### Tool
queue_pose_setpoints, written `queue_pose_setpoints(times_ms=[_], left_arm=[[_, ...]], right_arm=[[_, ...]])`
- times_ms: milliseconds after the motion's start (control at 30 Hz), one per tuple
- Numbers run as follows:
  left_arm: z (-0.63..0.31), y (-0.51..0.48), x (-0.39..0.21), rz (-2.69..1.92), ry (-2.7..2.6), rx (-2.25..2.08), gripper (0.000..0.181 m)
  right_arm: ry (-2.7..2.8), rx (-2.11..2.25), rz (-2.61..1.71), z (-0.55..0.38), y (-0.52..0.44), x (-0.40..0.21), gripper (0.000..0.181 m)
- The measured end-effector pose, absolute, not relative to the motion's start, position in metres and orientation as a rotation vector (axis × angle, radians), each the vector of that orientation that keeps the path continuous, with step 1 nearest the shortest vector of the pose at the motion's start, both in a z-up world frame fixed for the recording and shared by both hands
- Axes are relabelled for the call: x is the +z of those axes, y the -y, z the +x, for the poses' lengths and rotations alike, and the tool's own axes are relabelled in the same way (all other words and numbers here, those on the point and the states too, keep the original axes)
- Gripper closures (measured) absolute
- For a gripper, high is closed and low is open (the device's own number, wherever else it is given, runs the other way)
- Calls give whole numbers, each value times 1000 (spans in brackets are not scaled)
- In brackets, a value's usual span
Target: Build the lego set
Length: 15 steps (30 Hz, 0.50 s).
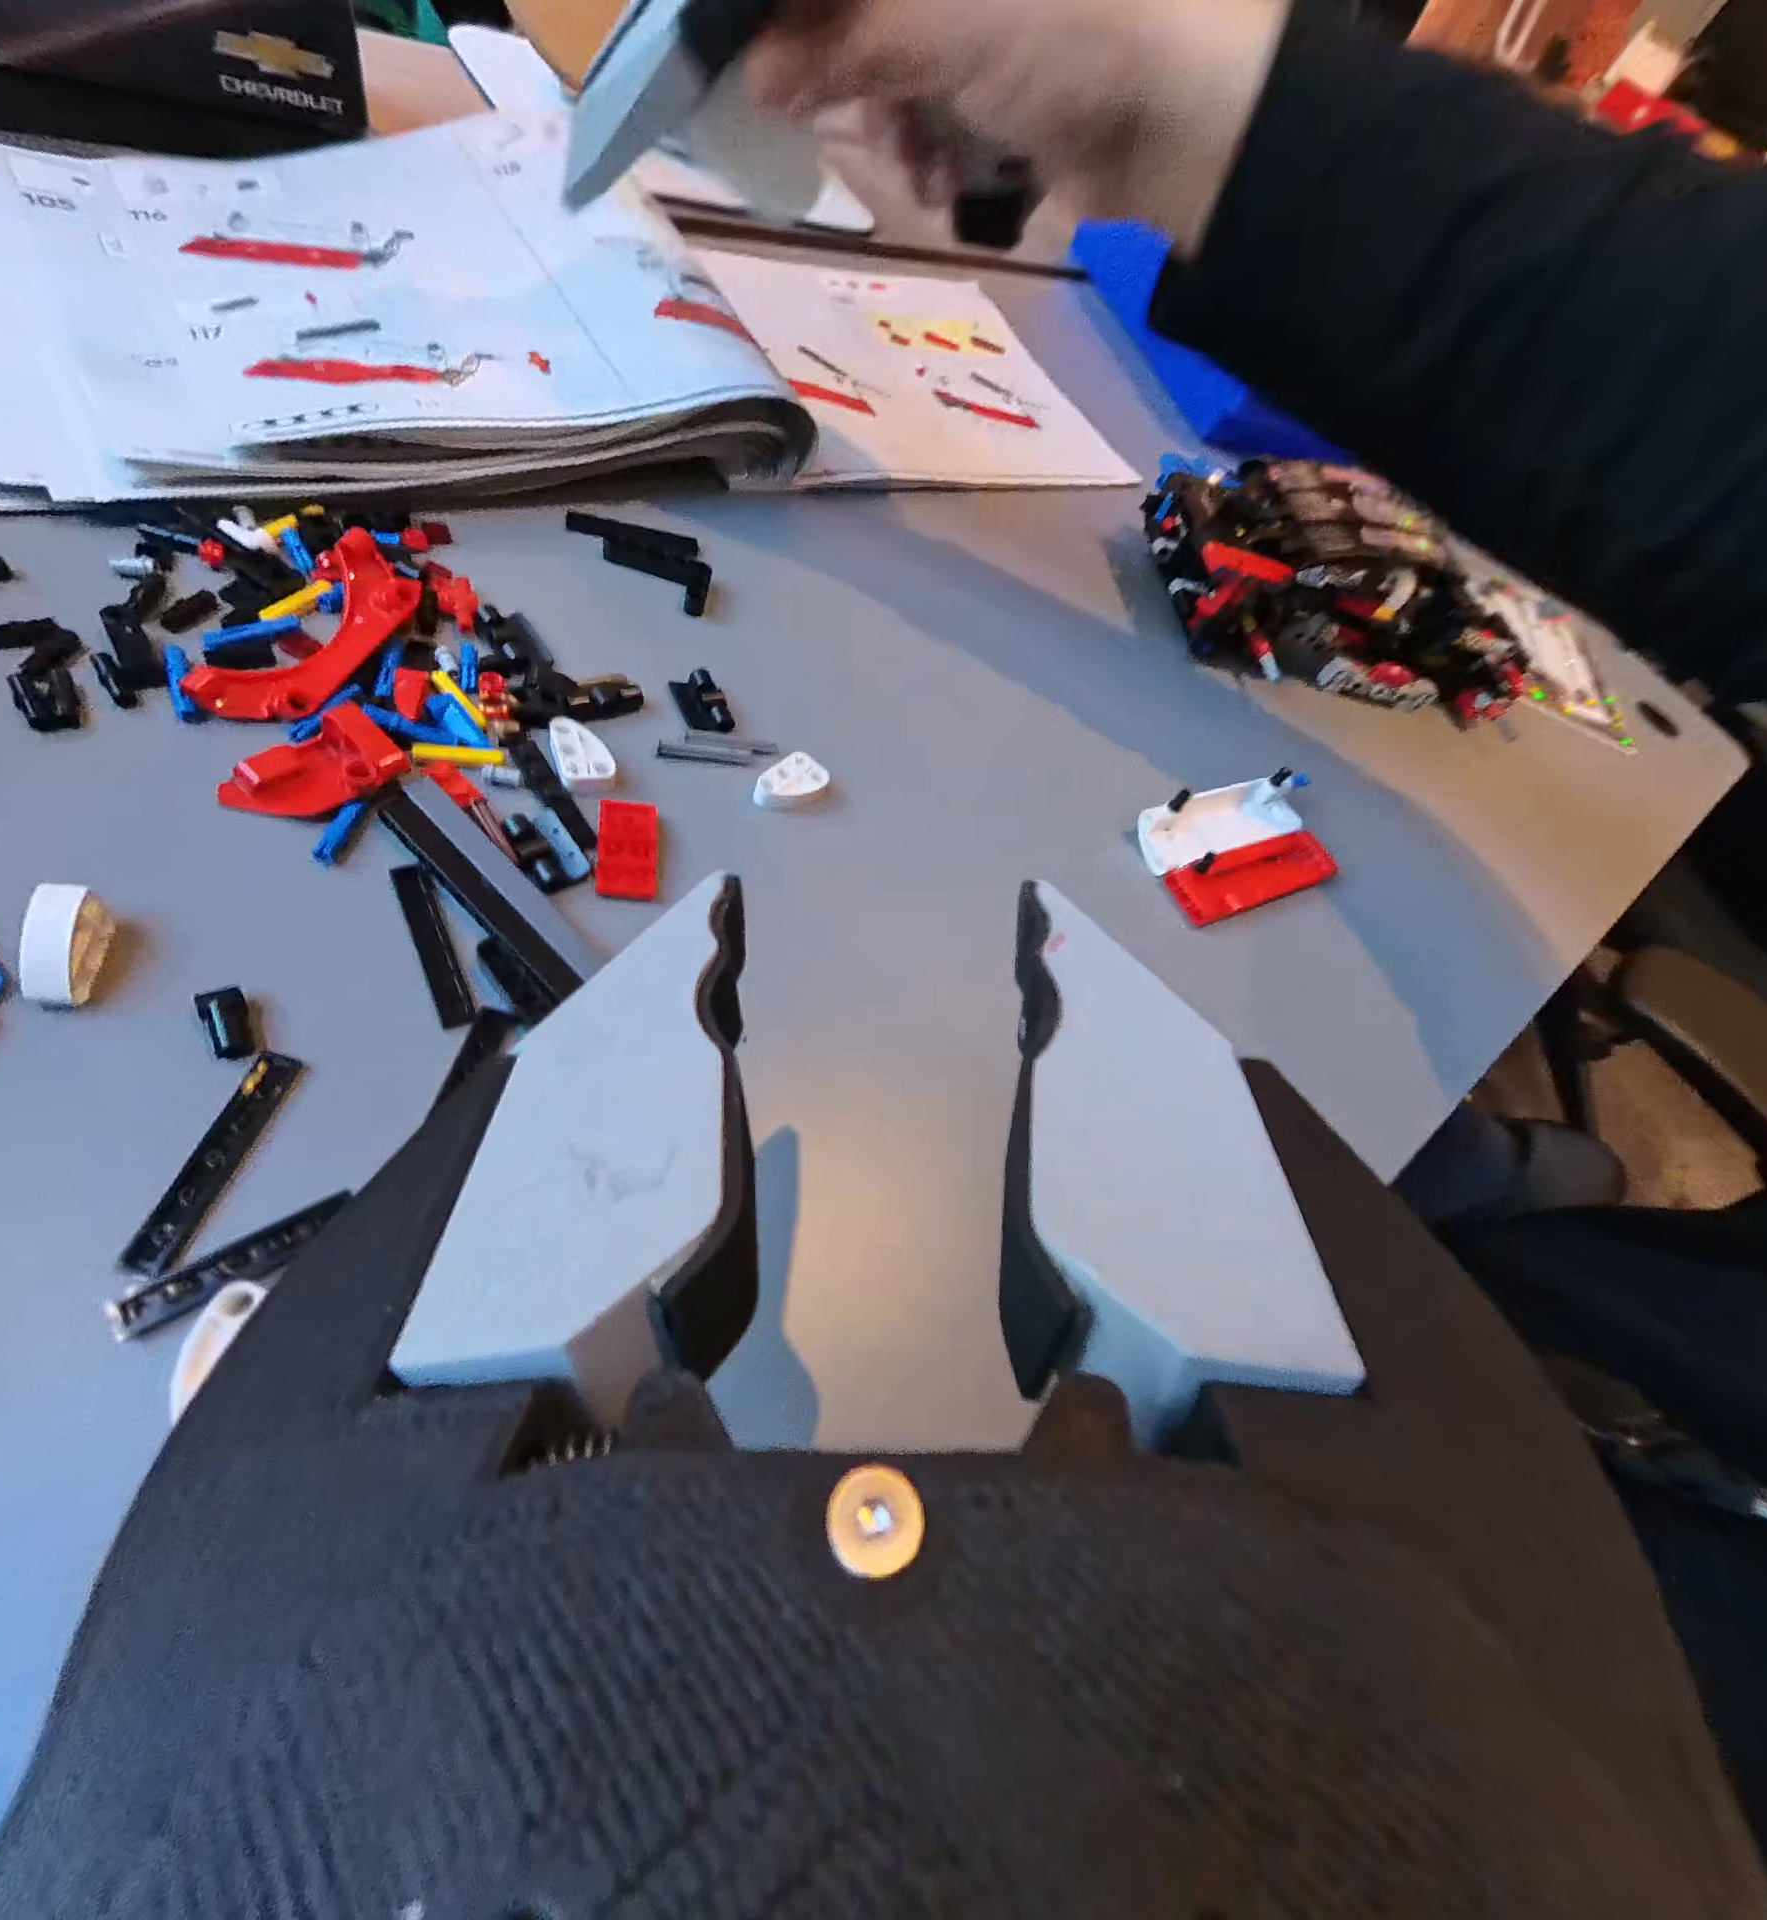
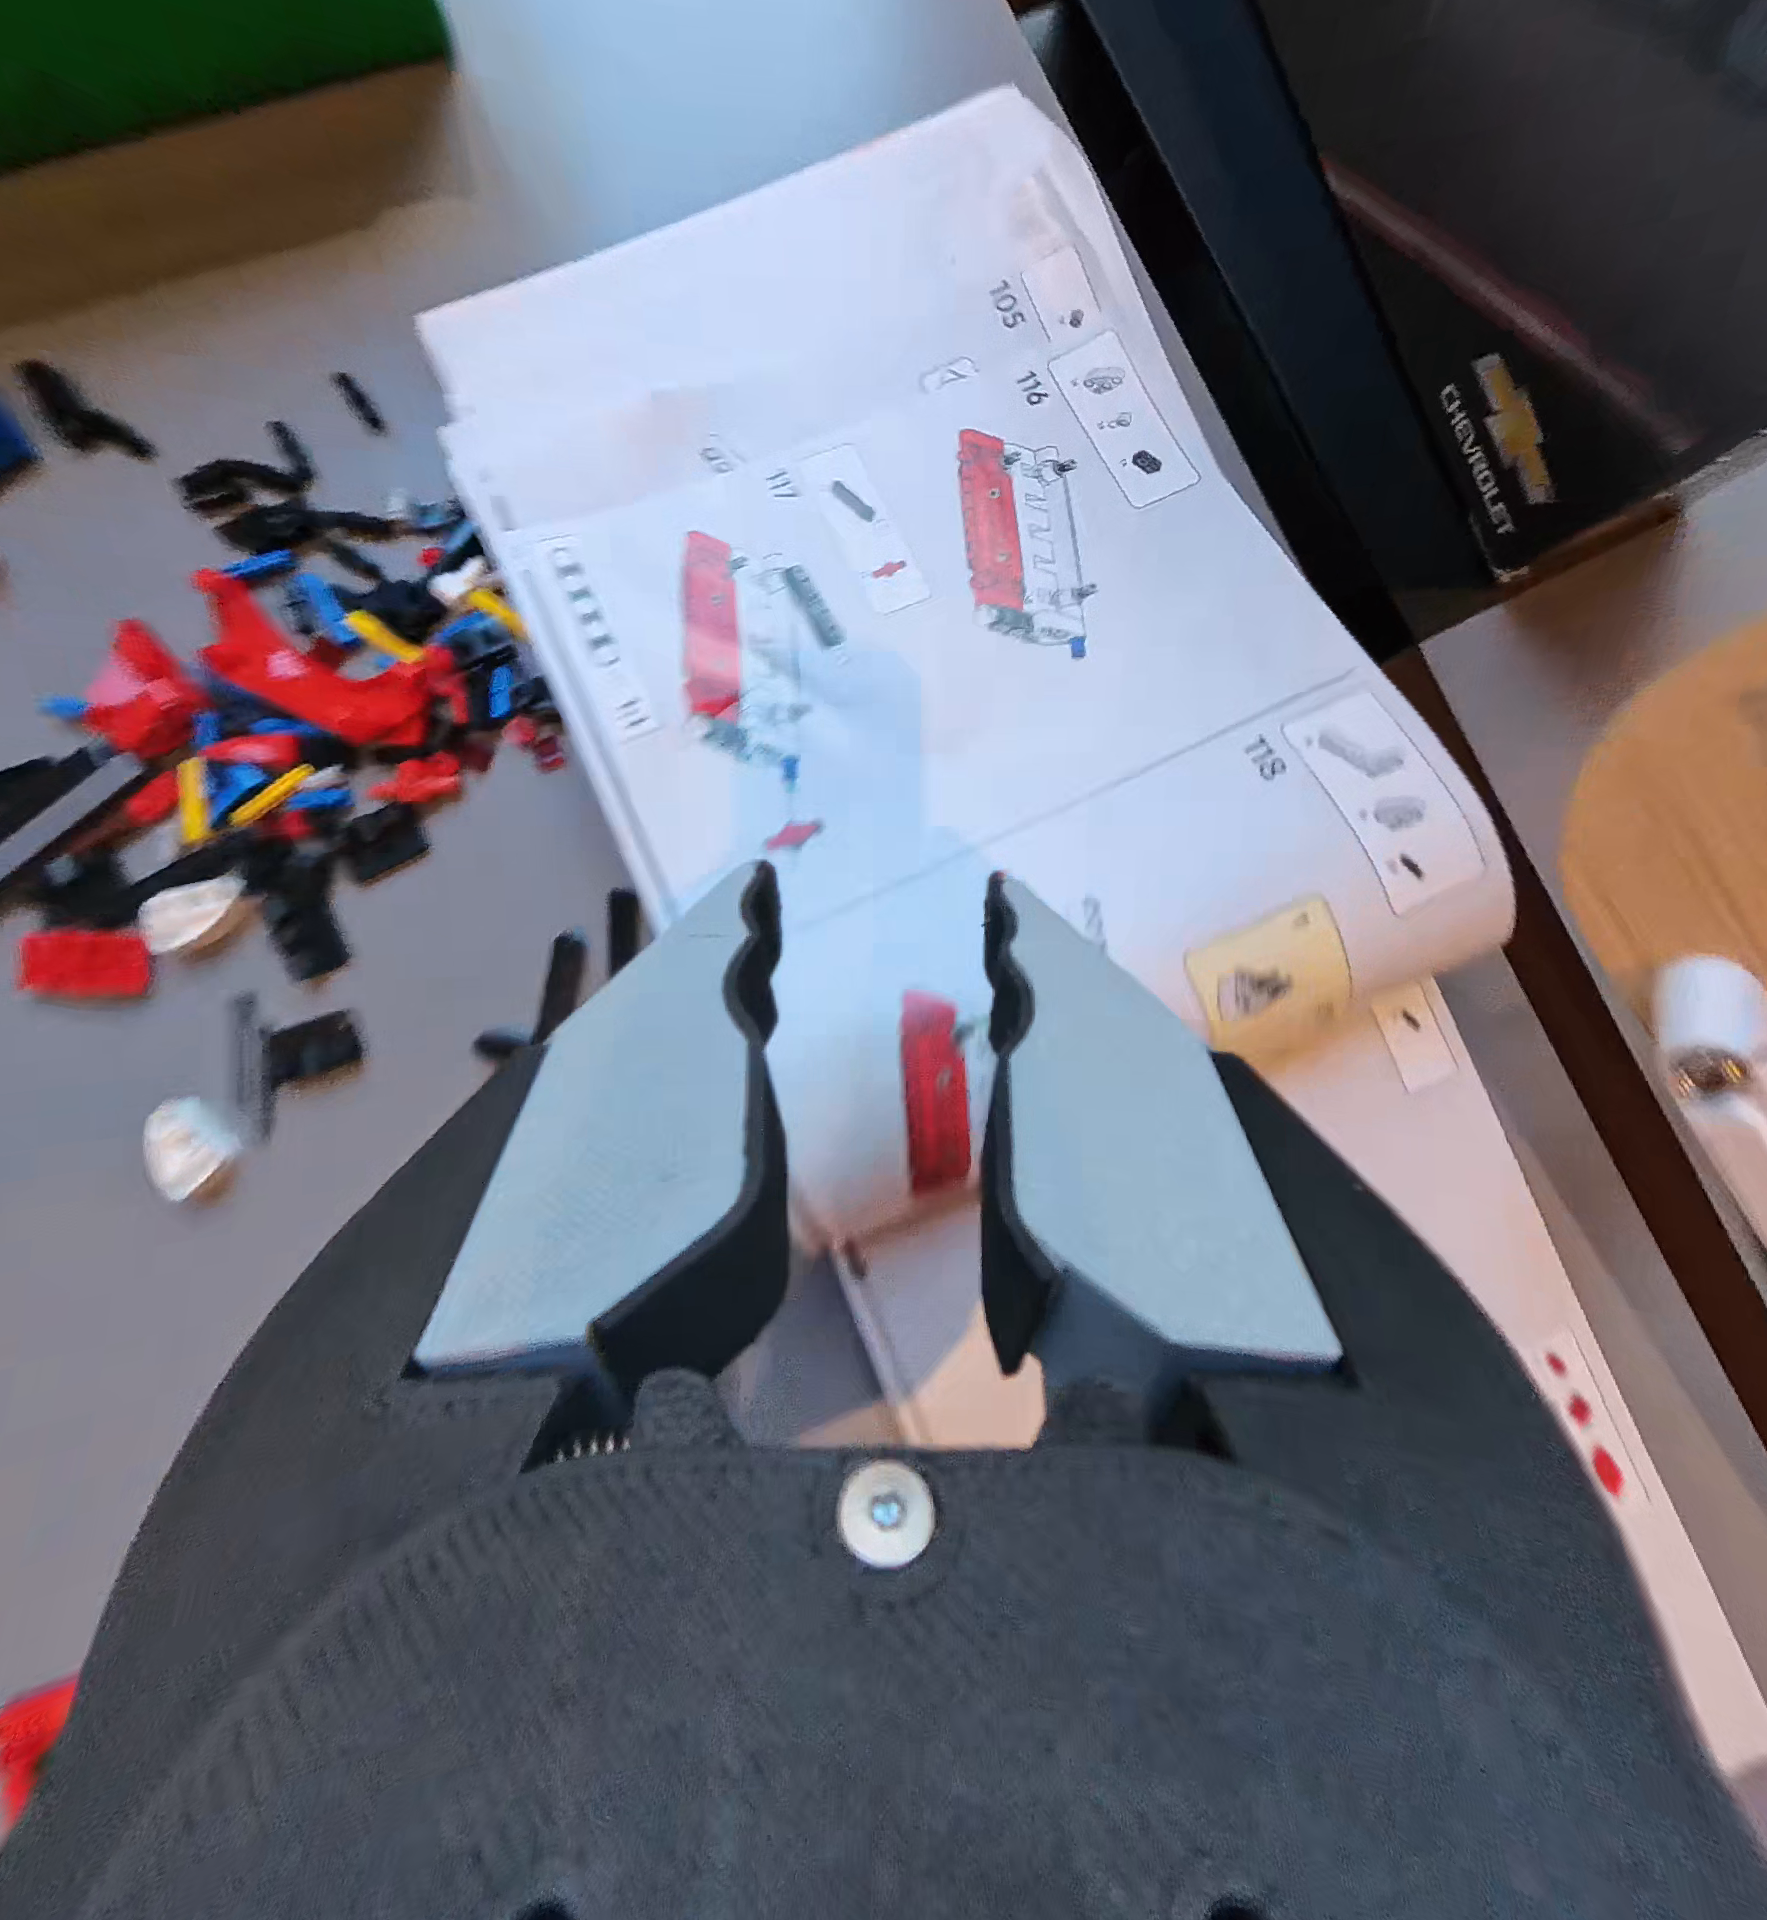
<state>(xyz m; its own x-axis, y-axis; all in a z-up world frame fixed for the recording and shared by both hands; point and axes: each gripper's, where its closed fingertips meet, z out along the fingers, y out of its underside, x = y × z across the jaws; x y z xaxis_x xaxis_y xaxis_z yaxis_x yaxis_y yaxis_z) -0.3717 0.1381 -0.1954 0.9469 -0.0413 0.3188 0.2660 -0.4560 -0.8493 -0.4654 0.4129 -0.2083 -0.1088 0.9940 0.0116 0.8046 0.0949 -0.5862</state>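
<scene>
My left gripper (image 1: pixel 879 904) is open and empty above the grey table (image 1: pixel 941 644). A pile of loose red, blue, yellow and black Lego pieces (image 1: pixel 339 665) lies ahead to its left. A small red and white sub-assembly (image 1: pixel 1234 847) sits to its right. A larger part-built black and red model (image 1: pixel 1336 603) lies farther right, under a dark sleeve. My right gripper (image 2: pixel 884 899) is open and empty over the open instruction booklet (image 2: pixel 962 582); it also shows blurred at the top of the left wrist view (image 1: pixel 650 104). The pile (image 2: pixel 287 707) lies left of the booklet.
The booklet (image 1: pixel 391 312) spreads along the table's far side. A black set box (image 1: pixel 141 73) stands behind it, also in the right wrist view (image 2: pixel 1481 312). A roll of white tape (image 1: pixel 63 940) and long black beams (image 1: pixel 214 1174) lie at the left. The table edge drops off at the right. There is about 30 cm between the tips of the two grippers.
</scene>
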Motion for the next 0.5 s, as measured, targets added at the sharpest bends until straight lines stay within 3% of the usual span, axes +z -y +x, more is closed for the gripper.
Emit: queue_pose_setpoints(times_ms=[267, 400, 500], left_arm=[[-339, -141, -225, -2102, 42, -355, 131], [-314, -154, -228, -2132, -76, -423, 133], [-297, -167, -234, -2156, -146, -436, 134]], right_arm=[[1949, 982, -1625, -286, -327, -130, 141], [1940, 969, -1669, -191, -285, -165, 147], [1918, 845, -1768, -146, -271, -217, 143]])
